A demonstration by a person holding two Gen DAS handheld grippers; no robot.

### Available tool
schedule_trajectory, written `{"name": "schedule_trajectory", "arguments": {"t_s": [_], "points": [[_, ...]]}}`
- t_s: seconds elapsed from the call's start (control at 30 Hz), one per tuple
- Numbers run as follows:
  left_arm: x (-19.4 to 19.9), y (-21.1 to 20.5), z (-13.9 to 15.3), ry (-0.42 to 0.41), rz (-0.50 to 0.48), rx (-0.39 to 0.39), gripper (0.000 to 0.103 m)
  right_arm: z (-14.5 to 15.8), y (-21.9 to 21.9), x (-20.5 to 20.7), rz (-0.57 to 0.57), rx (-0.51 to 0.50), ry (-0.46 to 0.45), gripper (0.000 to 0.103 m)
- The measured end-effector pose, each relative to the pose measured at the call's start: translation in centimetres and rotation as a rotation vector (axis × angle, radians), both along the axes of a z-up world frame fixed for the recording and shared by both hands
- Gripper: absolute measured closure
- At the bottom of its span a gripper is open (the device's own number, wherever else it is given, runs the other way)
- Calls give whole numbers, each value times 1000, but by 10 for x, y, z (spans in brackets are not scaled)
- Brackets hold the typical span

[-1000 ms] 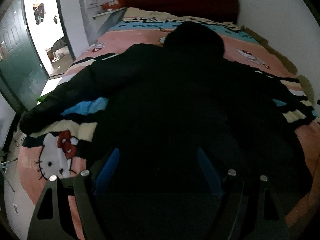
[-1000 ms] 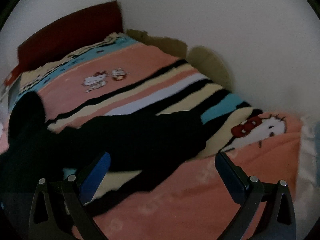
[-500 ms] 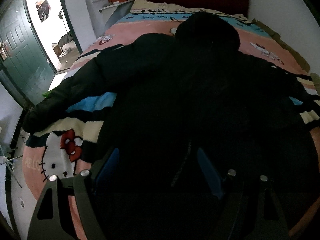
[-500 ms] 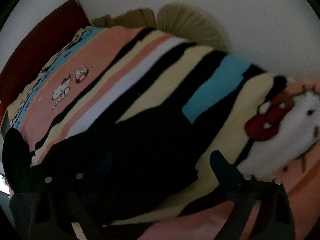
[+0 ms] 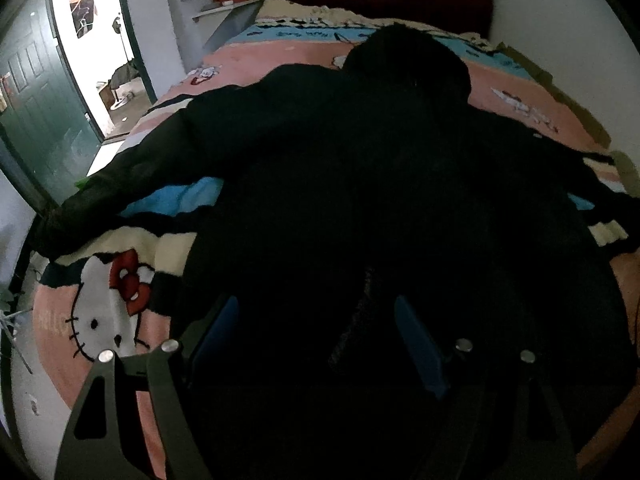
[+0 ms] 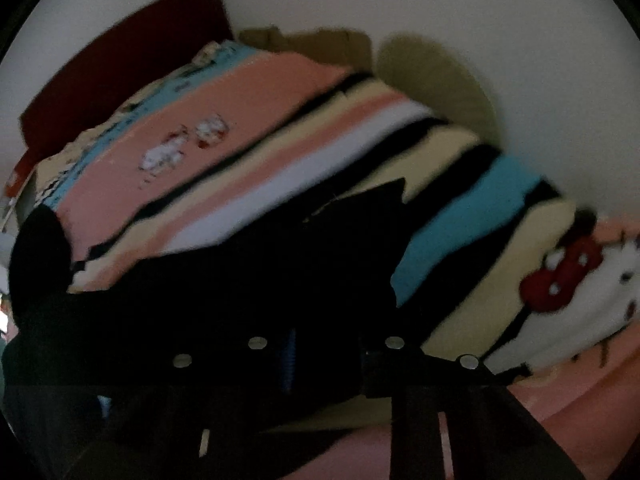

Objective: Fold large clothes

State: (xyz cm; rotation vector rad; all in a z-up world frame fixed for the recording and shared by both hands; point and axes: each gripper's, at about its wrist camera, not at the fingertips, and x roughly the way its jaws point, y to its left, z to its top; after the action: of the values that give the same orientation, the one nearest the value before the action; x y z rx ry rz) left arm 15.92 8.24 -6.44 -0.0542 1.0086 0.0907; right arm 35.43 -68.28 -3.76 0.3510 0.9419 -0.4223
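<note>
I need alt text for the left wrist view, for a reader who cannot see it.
A black hooded jacket lies spread flat on a bed with a striped Hello Kitty blanket, sleeves out to both sides. The open left gripper is low over the hem, its blue pads apart. An open green door shows at far left.

The right gripper [image 6: 324, 352] sits low over a black, padded jacket sleeve [image 6: 280, 264] with its two fingers drawn close together, the dark fabric bunched between them. The picture is blurred, so whether the pads truly pinch the cloth cannot be told. The sleeve lies across a striped fleece blanket [image 6: 280, 120] in pink, cream, white, black and blue. Beside the sleeve's end, on the blanket, is a white cartoon cat face with a red bow [image 6: 568, 276]. Beyond the blanket stands a dark red headboard [image 6: 132, 56] against a pale wall [image 6: 440, 4].
</note>
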Motion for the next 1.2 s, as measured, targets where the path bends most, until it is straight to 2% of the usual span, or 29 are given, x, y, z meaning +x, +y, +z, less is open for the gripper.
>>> {"name": "schedule_trajectory", "arguments": {"t_s": [0.23,0.47,0.67,0.8,0.93,1.2], "points": [[-16,23,16,-61,27,-48,23,82,66,5,148,-52,-134,88],[-37,56,34,-140,52,-55,23,164,176,18,322,-115,-244,90],[-53,97,47,-176,96,-39,23,201,277,16,449,-117,-304,90],[-63,125,49,-183,133,-58,23,205,346,16,541,-106,-313,90],[-76,151,47,-191,169,-49,23,196,412,24,619,-79,-307,90],[-97,194,37,-210,285,-54,23,130,526,46,776,-38,-229,90]]}}
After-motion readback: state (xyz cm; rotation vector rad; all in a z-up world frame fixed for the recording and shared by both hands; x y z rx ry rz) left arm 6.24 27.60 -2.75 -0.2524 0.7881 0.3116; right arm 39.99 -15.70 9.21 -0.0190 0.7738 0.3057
